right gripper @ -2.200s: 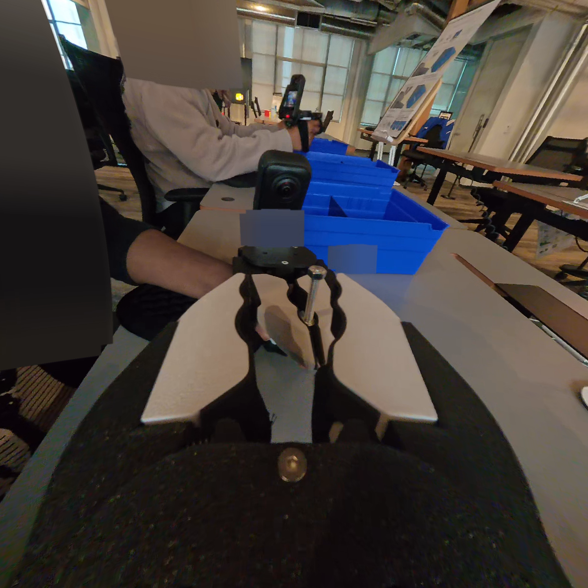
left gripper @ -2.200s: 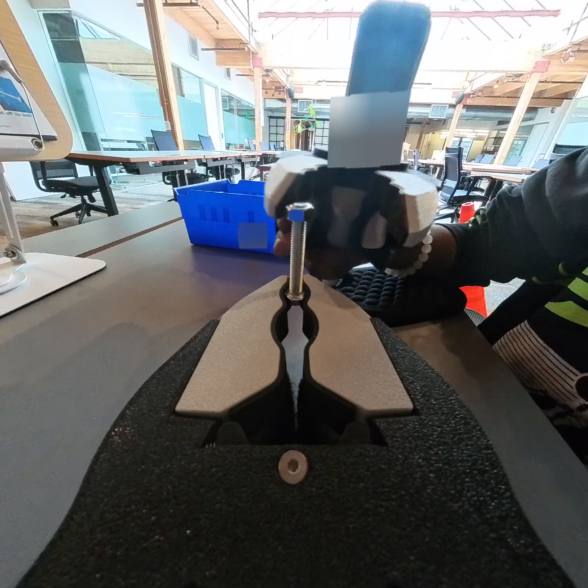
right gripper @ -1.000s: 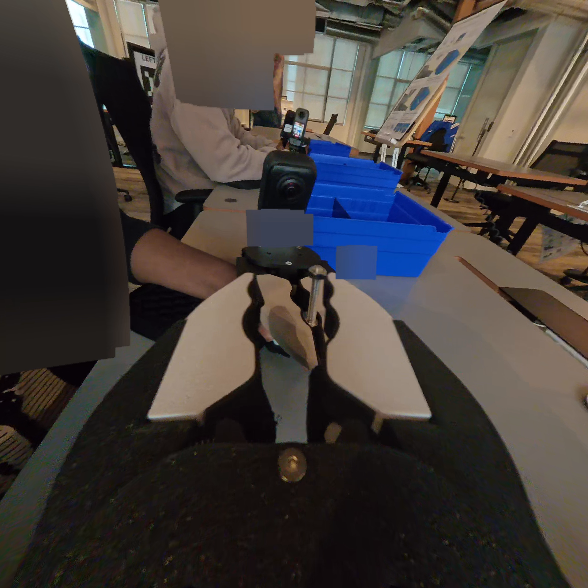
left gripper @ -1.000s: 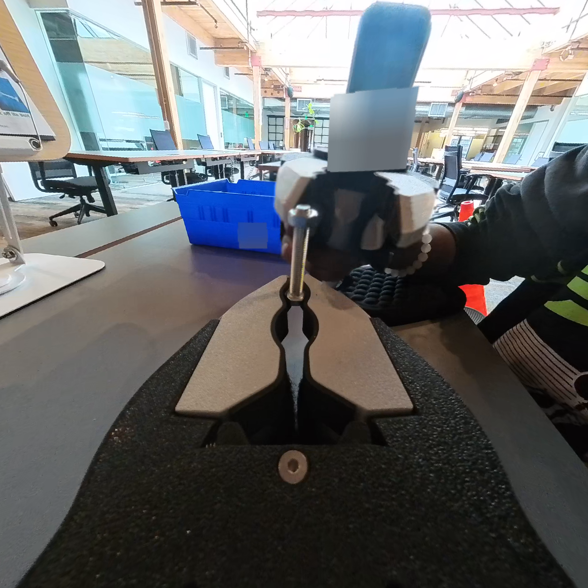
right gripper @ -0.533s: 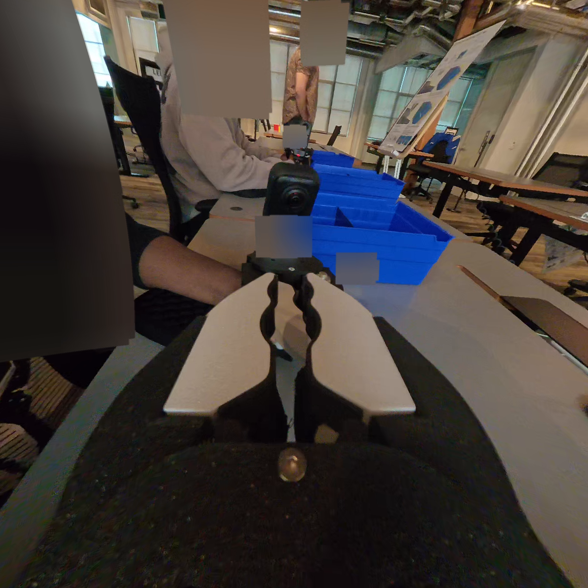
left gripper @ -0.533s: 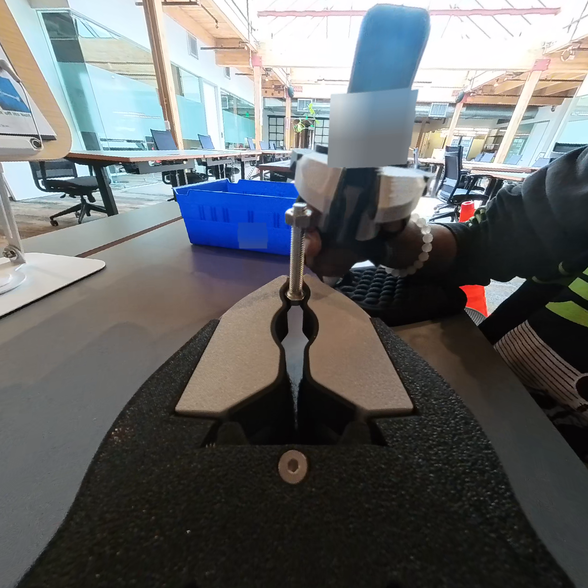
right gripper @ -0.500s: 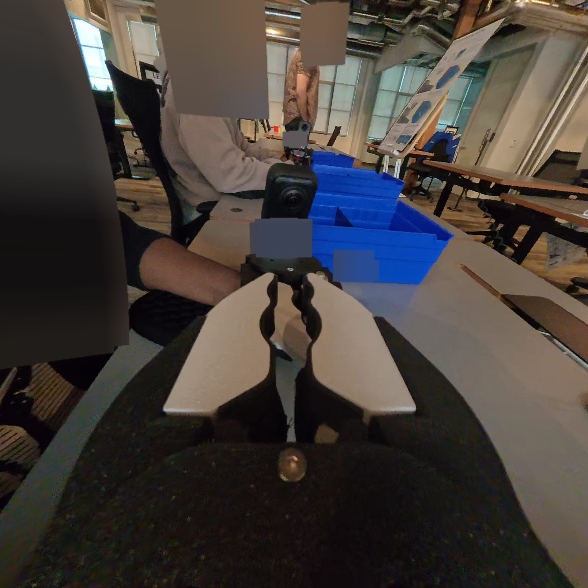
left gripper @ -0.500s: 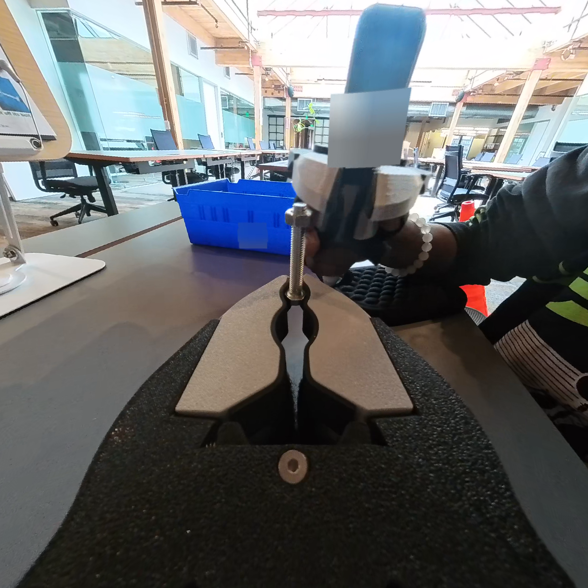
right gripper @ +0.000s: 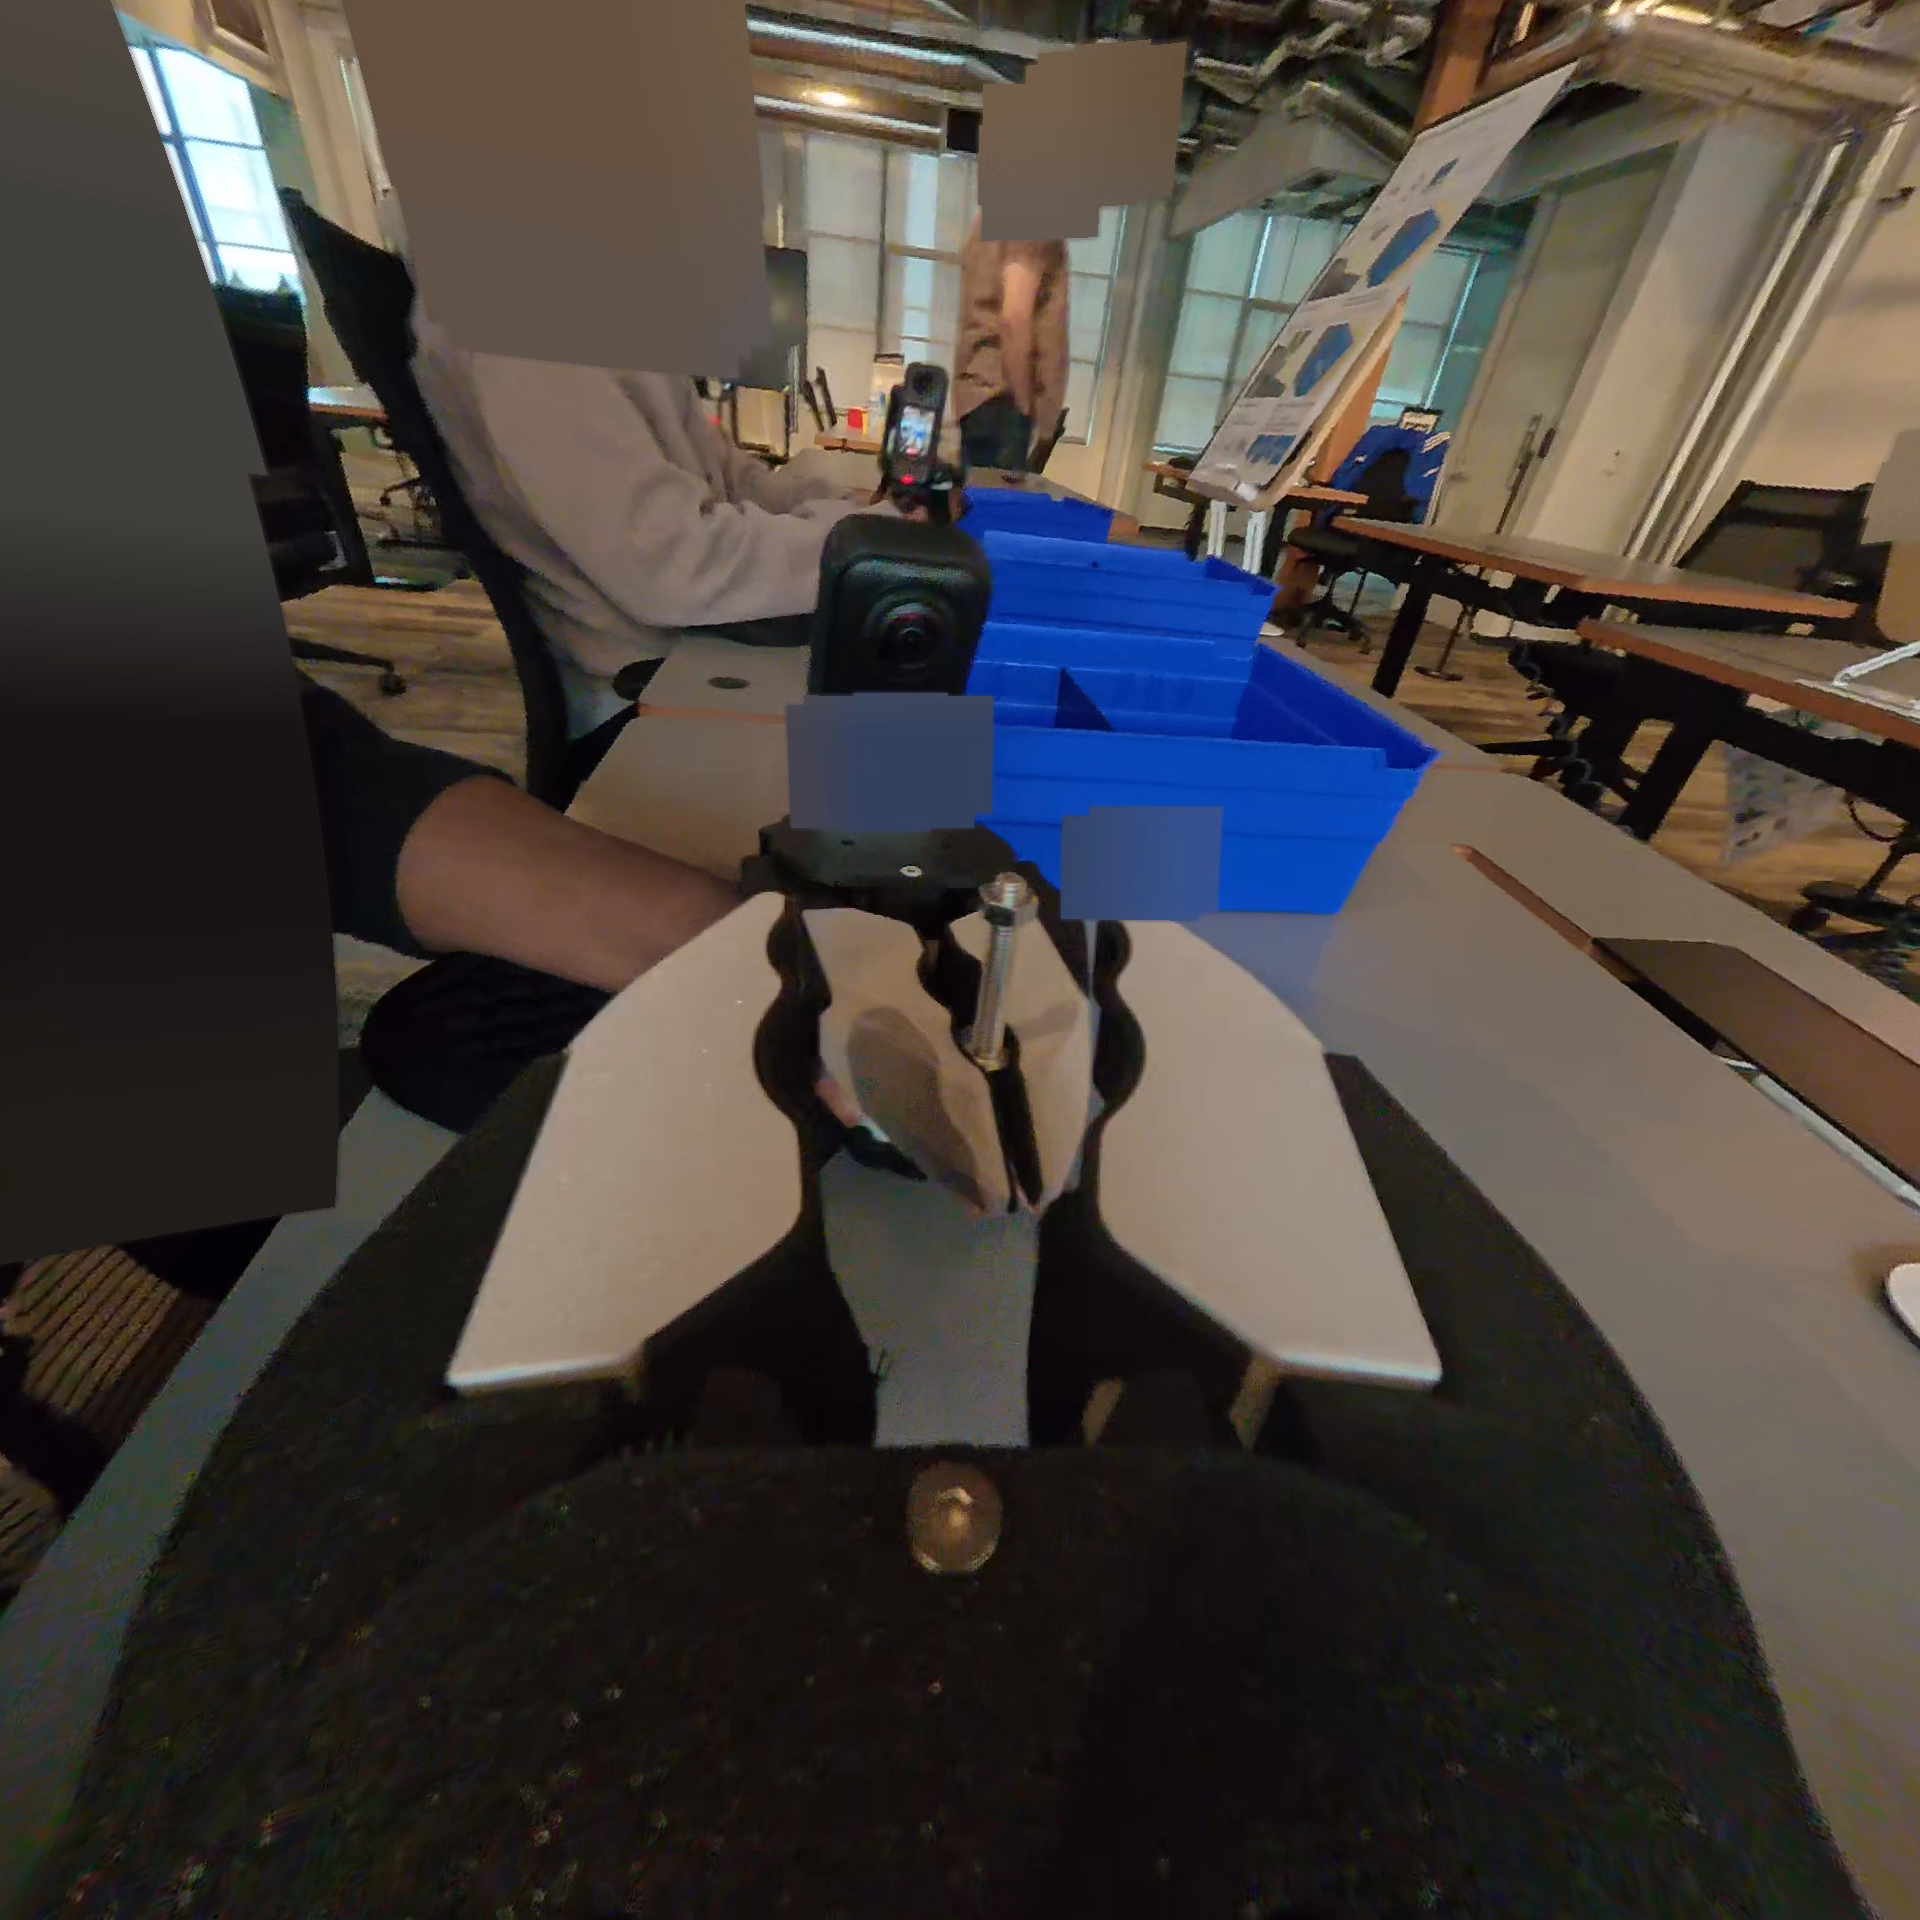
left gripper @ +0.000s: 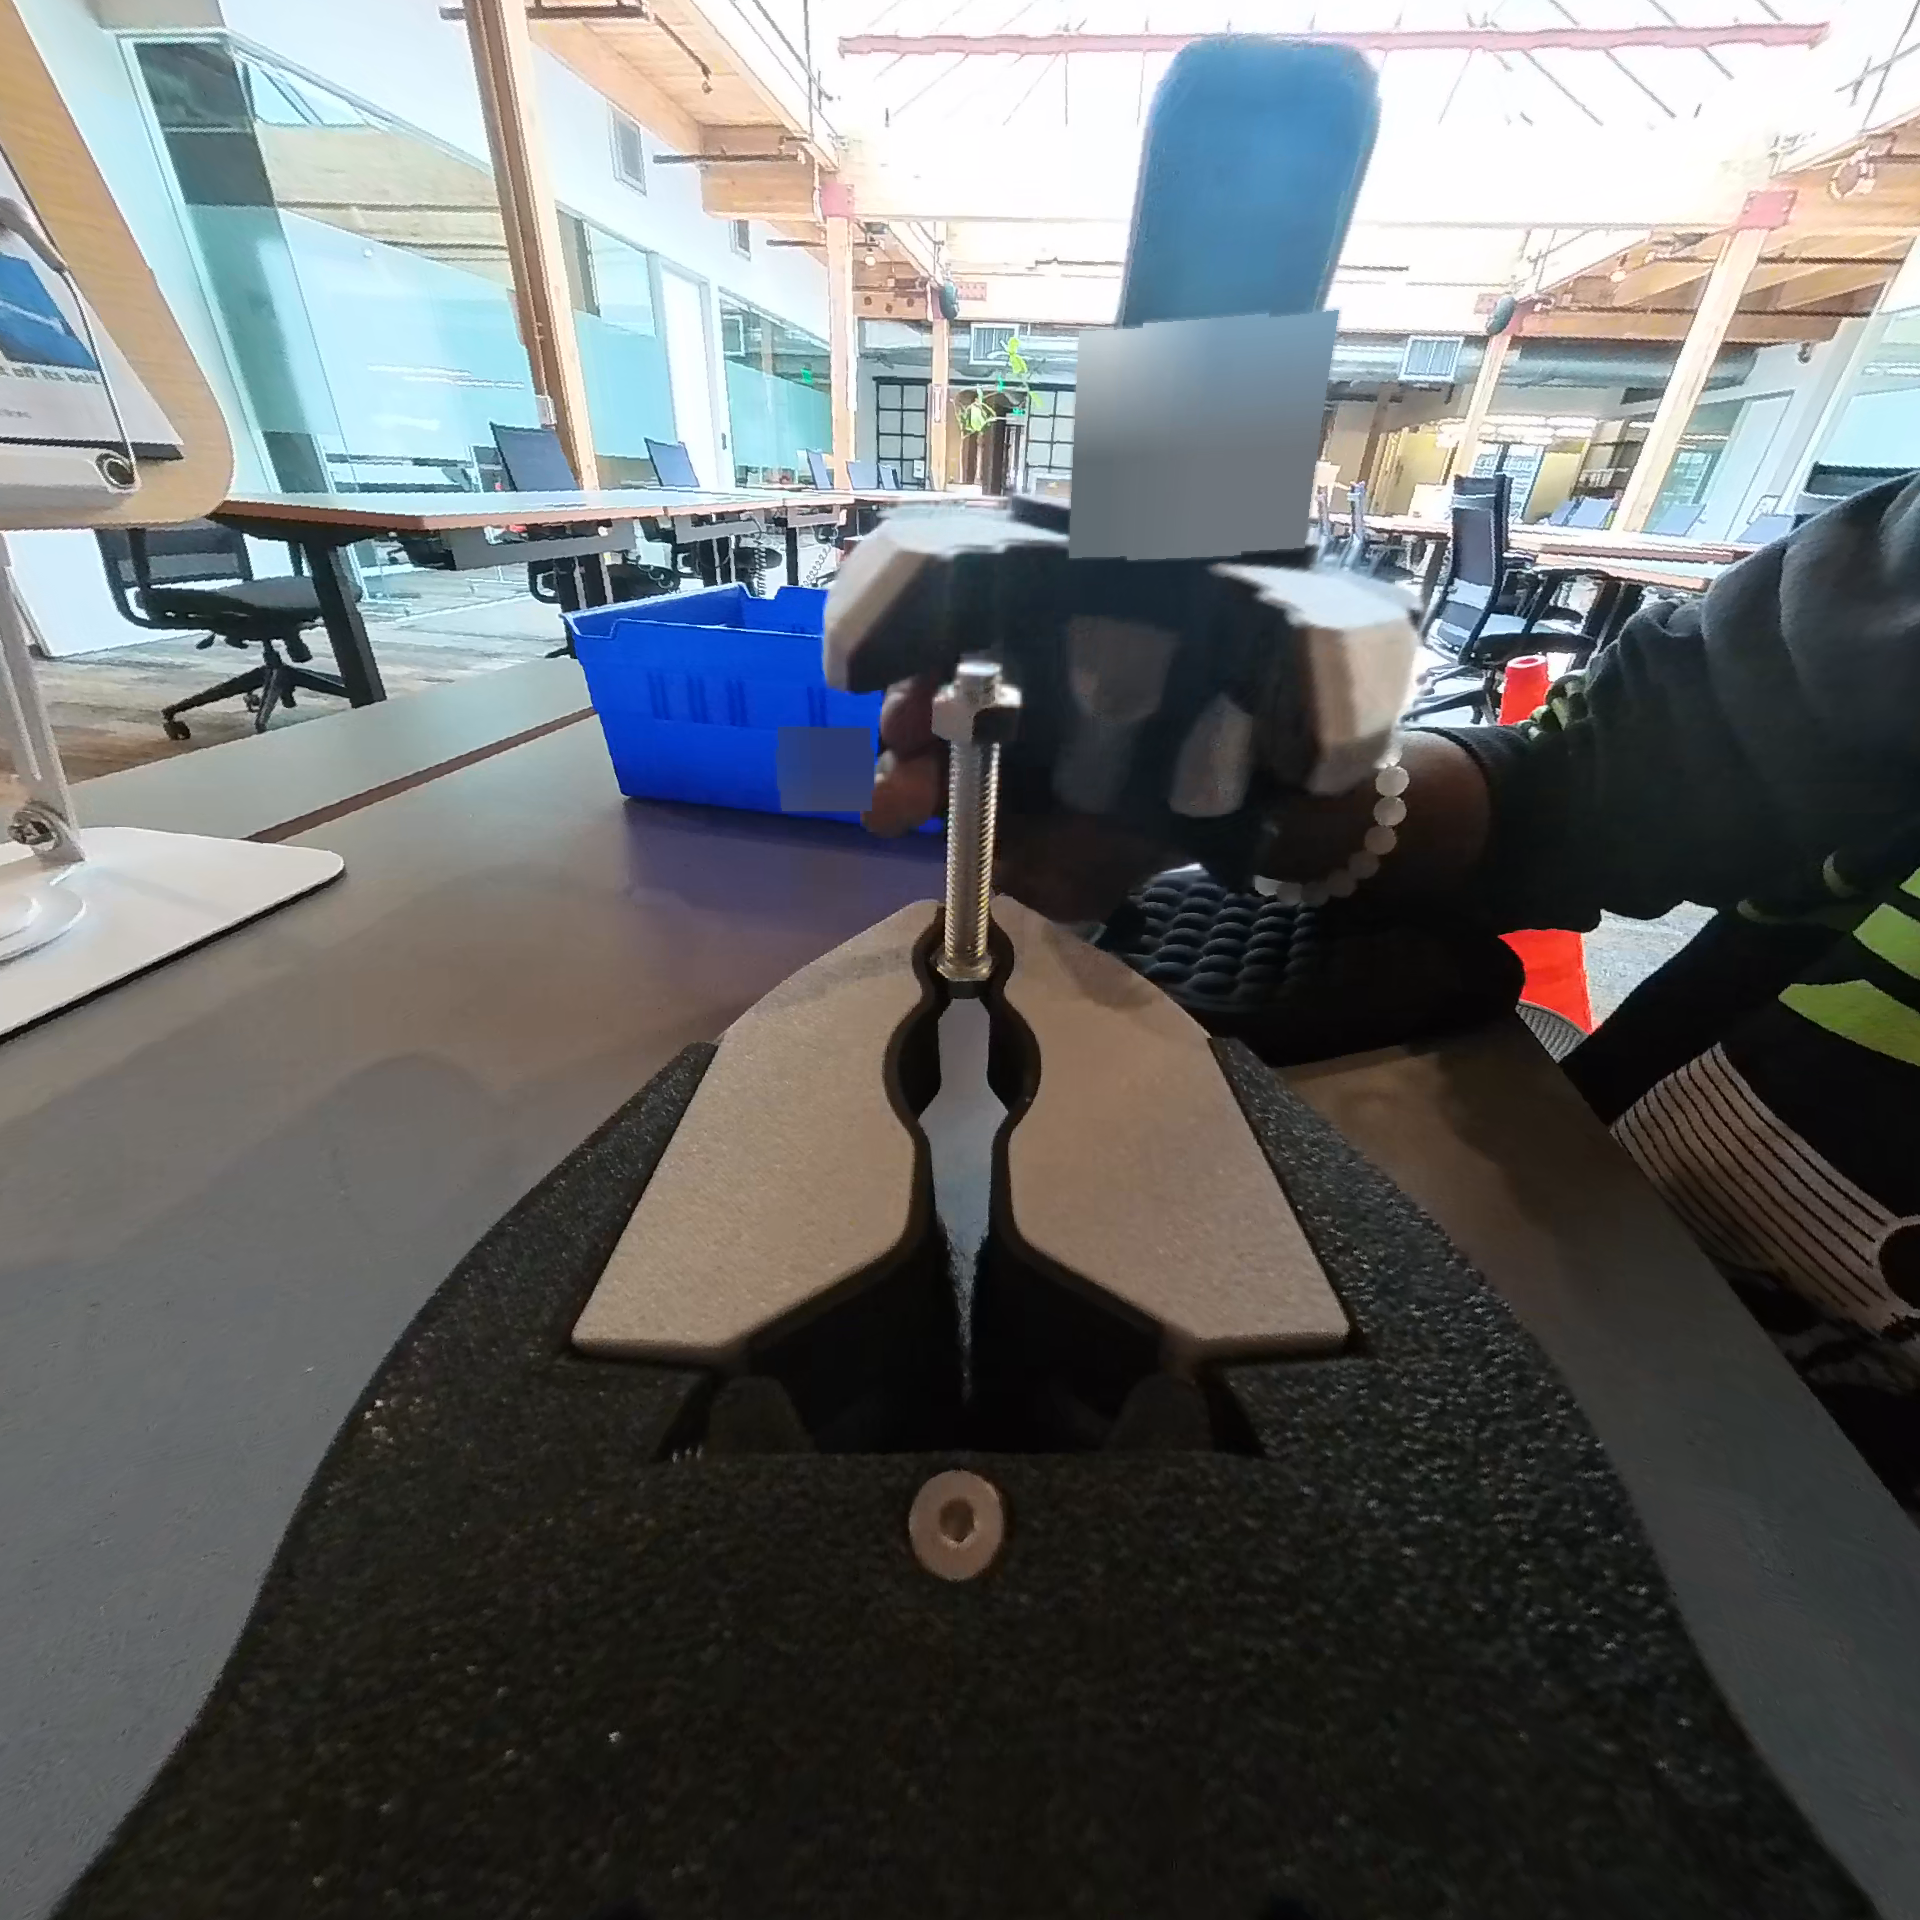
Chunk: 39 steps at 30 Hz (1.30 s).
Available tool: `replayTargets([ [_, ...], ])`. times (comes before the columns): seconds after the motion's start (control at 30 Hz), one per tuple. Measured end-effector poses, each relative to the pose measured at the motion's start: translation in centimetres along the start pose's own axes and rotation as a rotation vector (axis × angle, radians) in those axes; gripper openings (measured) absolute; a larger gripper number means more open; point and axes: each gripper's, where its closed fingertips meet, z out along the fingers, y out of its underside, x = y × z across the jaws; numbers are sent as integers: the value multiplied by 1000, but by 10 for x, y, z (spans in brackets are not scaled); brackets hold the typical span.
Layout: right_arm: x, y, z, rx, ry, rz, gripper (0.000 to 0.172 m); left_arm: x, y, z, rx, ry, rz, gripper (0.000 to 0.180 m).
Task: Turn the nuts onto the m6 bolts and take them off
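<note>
The left claw is almost closed and holds the bolt by its lower end, so the bolt stands upright above the grey surface. A nut sits near the top of the thread. Just behind it, at 1 o'clock, the right claw stands wide apart with the bolt between its fingers, and neither finger presses on it. Farther, at 11 o'clock, a blue bin rests on the surface.
</note>
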Motion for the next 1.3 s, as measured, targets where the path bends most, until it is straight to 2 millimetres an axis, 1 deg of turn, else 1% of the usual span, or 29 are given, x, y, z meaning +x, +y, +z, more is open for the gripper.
replayTargets([
  [0.03, -3, 2, 1, -12, -16, -3, 53, 0, 0, 0, 0, 0, -1, 4],
  [0.07, -6, 2, 2, -16, -26, -10, 47, 0, 0, 0, -1, 0, -1, 4],
  [0.13, -10, 0, -2, -11, -46, -28, 16, 0, 0, 0, 2, -1, -1, 4],
  [0.17, -10, -2, -3, -3, -53, -13, 13, 0, 0, 0, 3, -2, -3, 4],
  [0.23, -7, -3, -4, 4, -44, 8, 14, 0, 0, 0, 2, -1, -4, 4],
  [0.27, -2, -3, -4, 8, -17, 8, 23, 0, 0, 0, 1, -1, -2, 4],
  [0.33, 1, -2, -2, 14, 9, 0, 46, 0, 0, 0, 1, -1, -2, 4],
  [0.37, -1, -1, 0, 6, 0, -1, 52, 0, 0, 0, 2, -1, -3, 4],
  [0.4, -4, 1, 1, -10, -14, -1, 52, 0, 0, 0, 1, -1, -3, 4],
  [0.43, -6, 2, 1, -20, -22, -6, 43, 0, 0, 0, 1, -1, -4, 4],
  [0.5, -9, 0, -2, -9, -42, -23, 16, 0, 0, 0, 3, -2, -4, 4],
  [0.53, -10, -2, -3, -2, -50, -10, 14, 0, 0, 0, 3, -2, -6, 4],
  [0.6, -6, -2, -4, 1, -36, 9, 15, 0, 0, 0, 1, -1, -5, 4],
  [0.67, 1, -1, -2, 6, 11, 0, 39, 0, 0, 0, 0, -1, -3, 4],
  [0.7, 1, 1, -1, -2, 15, -3, 48, 0, 0, 0, 0, -1, -3, 4],
  [0.73, -1, 2, 1, -15, 6, -4, 50, 0, 0, 0, 0, -1, -3, 4],
  [0.77, -3, 3, 1, -23, -6, -8, 47, 0, 0, 0, 0, -1, -4, 4],
  [0.83, -7, 1, -1, -13, -21, -32, 20, 0, 0, 0, 2, -3, -4, 4],
  [0.87, -8, -1, -2, -4, -27, -26, 14, 0, 0, 0, 2, -3, -5, 4],
  [0.93, -5, -2, -3, 1, -26, 3, 14, 0, 0, 0, 0, -2, -5, 4],
  [0.97, -2, -2, -3, 3, -5, 6, 21, 0, 0, 0, 0, -1, -4, 4],
  [1.03, 2, 0, -1, 3, 23, -7, 44, 0, 0, 0, 0, -2, -3, 4],
  [1.07, 0, 2, 1, -6, 16, -12, 49, 0, 0, 0, 0, -2, -3, 4],
  [1.1, -3, 3, 2, -18, 0, -14, 49, 0, 0, 0, 0, -2, -3, 4],
  [1.13, -6, 4, 2, -28, -11, -19, 42, 0, 0, 0, 0, -3, -4, 4],
  [1.17, -7, 3, 1, -27, -13, -30, 30, 0, 0, 0, 0, -3, -3, 4],
  [1.2, -9, 1, -1, -17, -27, -36, 15, 0, 0, 0, 1, -4, -4, 4],
  [1.27, -7, -3, -3, 2, -32, -1, 12, -1, 0, 0, 1, -5, -5, 4],
  [1.3, -5, -3, -3, 4, -22, 7, 15, 0, 0, 0, 0, -4, -4, 4],
])
